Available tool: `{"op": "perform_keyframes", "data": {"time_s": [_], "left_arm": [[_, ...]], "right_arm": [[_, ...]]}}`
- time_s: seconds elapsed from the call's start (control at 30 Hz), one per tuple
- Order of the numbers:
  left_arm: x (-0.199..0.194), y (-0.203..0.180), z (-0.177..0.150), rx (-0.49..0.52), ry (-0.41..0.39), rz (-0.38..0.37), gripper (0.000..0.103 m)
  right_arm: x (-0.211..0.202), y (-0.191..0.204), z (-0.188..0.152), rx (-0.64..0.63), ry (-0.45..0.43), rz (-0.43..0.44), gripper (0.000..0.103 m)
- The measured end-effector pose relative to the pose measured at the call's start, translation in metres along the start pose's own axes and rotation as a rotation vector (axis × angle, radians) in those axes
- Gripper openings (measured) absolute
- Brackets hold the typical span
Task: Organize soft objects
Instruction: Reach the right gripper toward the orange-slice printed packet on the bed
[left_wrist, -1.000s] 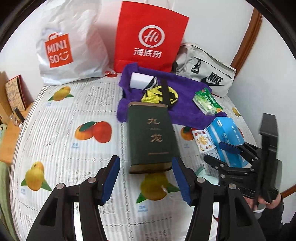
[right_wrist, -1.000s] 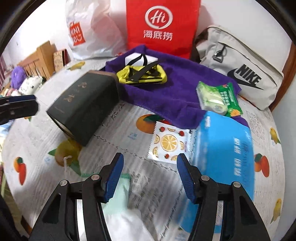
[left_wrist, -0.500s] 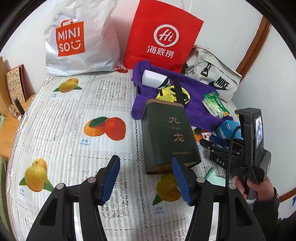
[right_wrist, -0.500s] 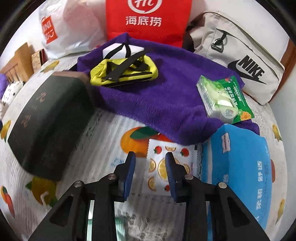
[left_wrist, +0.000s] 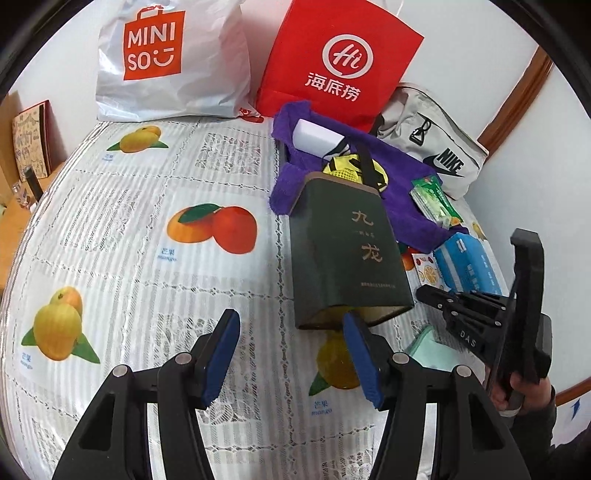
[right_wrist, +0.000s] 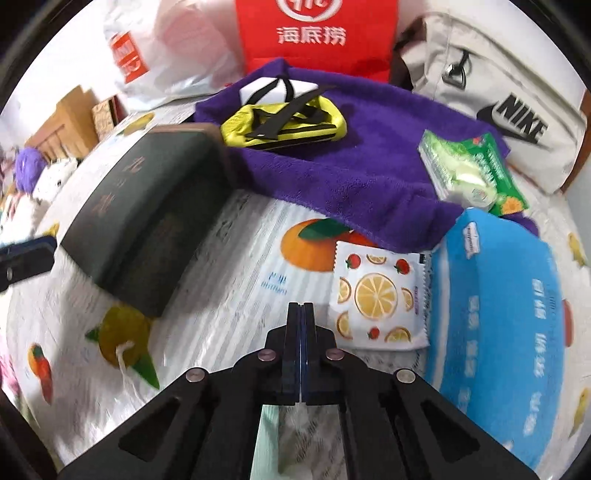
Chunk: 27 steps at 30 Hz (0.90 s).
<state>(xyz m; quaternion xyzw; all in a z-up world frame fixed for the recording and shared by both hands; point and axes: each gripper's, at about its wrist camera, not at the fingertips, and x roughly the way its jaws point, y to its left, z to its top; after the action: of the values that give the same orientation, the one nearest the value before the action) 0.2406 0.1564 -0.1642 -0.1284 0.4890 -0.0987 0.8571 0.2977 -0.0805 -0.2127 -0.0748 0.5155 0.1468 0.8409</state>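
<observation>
- On the bed (left_wrist: 155, 280), over its fruit-printed cover, the soft things lie scattered toward the far right: little of the sorting looks done.
- A purple towel (right_wrist: 343, 166) is spread and rumpled against the red paper bag (left_wrist: 340, 62); a yellow pouch (right_wrist: 284, 123) with black straps and a green wipes pack (right_wrist: 469, 170) sit on it.
- Just beside the towel's near edge lie a lemon-print sachet (right_wrist: 378, 295) and a blue tissue pack (right_wrist: 498, 325), touching or nearly so.
- A dark green box (left_wrist: 347, 251) lies flat, its far end overlapping the towel.
- The left hand-held gripper (left_wrist: 291, 354) hangs half open and empty, just short of the box's near end.
- The right hand-held gripper (right_wrist: 300, 314) has just been closing; its pads now meet with nothing between them, the tip just left of the sachet.
- A pale green item (right_wrist: 271, 421) shows under the right hand-held gripper, perhaps cloth; blur leaves it unclear.
- By my reading, everything is left to gather, the plush towel first.
</observation>
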Motion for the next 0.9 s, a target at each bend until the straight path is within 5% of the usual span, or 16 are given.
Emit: {"op": "perform_keyframes", "data": {"time_s": [0.1,0.17,0.2,0.5,0.53,0.57,0.63,0.9], "left_arm": [[-0.001,-0.004,-0.001,0.005,-0.001,-0.011,0.056],[-0.001,-0.004,-0.001,0.006,0.000,-0.020,0.056],[-0.002,-0.005,-0.001,0.006,0.000,-0.022,0.056],[-0.002,0.002,0.000,-0.008,-0.003,-0.028,0.056],[-0.002,0.003,0.000,-0.010,-0.001,-0.029,0.056],[-0.001,0.004,-0.001,-0.012,0.002,-0.031,0.056],[0.001,0.005,-0.001,-0.016,0.008,-0.036,0.056],[-0.004,0.005,-0.004,-0.011,0.006,-0.042,0.056]], "right_arm": [[-0.009,0.006,-0.004,-0.057,-0.027,-0.093,0.018],[-0.010,0.005,-0.003,-0.064,-0.042,-0.114,0.054],[-0.010,0.004,-0.003,-0.064,-0.052,-0.122,0.055],[0.014,0.005,0.012,-0.081,-0.075,-0.264,0.055],[0.015,0.005,0.013,-0.076,-0.076,-0.261,0.052],[0.016,0.003,0.015,-0.068,-0.067,-0.247,0.038],[0.020,-0.003,0.019,-0.034,-0.019,-0.175,0.000],[0.014,-0.007,0.015,-0.006,-0.014,-0.098,0.000]]}}
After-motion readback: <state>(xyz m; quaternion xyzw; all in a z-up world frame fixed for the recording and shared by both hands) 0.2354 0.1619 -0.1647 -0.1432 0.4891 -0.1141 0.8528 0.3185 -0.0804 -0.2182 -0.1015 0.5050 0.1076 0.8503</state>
